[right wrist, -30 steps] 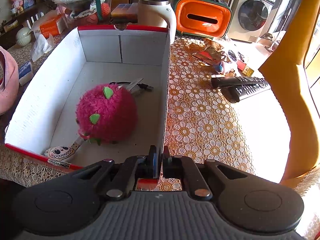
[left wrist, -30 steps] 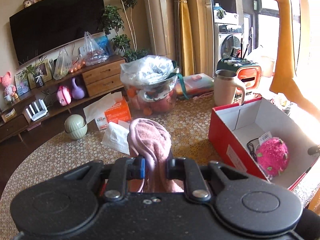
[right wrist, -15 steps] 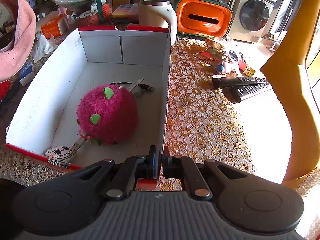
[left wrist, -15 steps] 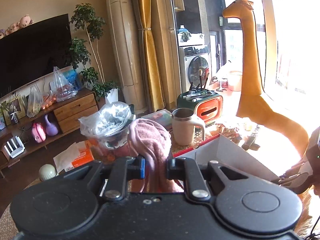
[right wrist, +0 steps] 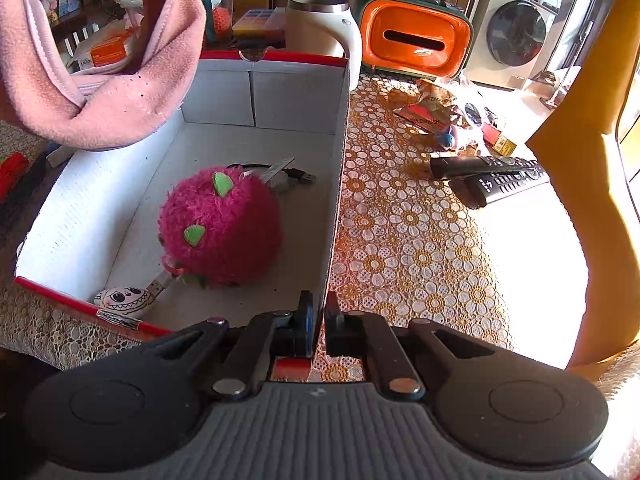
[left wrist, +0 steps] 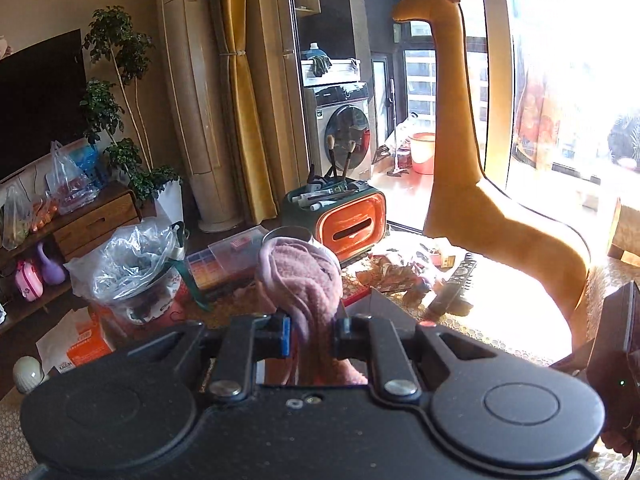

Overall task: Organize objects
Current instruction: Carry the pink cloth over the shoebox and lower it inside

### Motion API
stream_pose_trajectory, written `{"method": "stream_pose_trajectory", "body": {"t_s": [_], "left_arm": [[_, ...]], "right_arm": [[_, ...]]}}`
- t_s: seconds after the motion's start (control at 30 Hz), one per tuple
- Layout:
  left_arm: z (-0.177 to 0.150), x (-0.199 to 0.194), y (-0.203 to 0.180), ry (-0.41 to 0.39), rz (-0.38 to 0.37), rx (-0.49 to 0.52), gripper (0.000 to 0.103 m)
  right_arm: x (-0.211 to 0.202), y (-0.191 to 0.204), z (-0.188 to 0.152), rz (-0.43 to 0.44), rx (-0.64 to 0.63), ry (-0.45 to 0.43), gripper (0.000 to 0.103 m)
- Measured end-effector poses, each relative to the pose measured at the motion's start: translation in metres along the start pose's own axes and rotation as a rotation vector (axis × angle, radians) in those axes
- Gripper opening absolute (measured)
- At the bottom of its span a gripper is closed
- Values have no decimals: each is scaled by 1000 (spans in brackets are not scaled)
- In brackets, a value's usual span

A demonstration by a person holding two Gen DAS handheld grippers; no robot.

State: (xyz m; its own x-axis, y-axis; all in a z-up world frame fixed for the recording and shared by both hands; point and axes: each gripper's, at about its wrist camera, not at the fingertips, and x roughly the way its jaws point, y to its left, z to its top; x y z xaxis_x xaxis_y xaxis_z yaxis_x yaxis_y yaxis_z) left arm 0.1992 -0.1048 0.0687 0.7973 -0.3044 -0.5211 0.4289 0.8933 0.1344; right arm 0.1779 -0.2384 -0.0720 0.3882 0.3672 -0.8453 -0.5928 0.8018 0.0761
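Pink fleece cloth pinched between the jaws of the left gripper, bunched up at lower centre of the left wrist view; same cloth hanging in the upper left of the right wrist view, above the left wall of the red-rimmed cardboard box, clear of the box floor; inside the box, a fuzzy magenta ball toy at centre, a small grinning charm at the lower left corner, a black cable behind the ball; right gripper closed tight on the box's right wall at lower centre; to the right of the box, on the lace tablecloth, two black remotes; behind the box, a cream mug and an orange tissue holder.
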Motion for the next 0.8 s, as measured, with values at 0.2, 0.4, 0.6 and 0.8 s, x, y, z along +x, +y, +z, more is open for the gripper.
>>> {"method": "stream_pose_trajectory", "body": {"t_s": [0.2, 0.4, 0.6, 0.8], "left_arm": [[0, 31, -22, 24, -26, 15, 15], [-9, 65, -34, 85, -29, 20, 15], [-25, 100, -31, 185, -25, -17, 15], [-40, 124, -32, 259, -19, -2, 16]], "right_arm": [[1, -3, -1, 16, -1, -1, 6], [0, -4, -1, 26, -7, 0, 6], [0, -7, -4, 39, -15, -4, 6], [-4, -10, -10, 48, -32, -4, 6]]}}
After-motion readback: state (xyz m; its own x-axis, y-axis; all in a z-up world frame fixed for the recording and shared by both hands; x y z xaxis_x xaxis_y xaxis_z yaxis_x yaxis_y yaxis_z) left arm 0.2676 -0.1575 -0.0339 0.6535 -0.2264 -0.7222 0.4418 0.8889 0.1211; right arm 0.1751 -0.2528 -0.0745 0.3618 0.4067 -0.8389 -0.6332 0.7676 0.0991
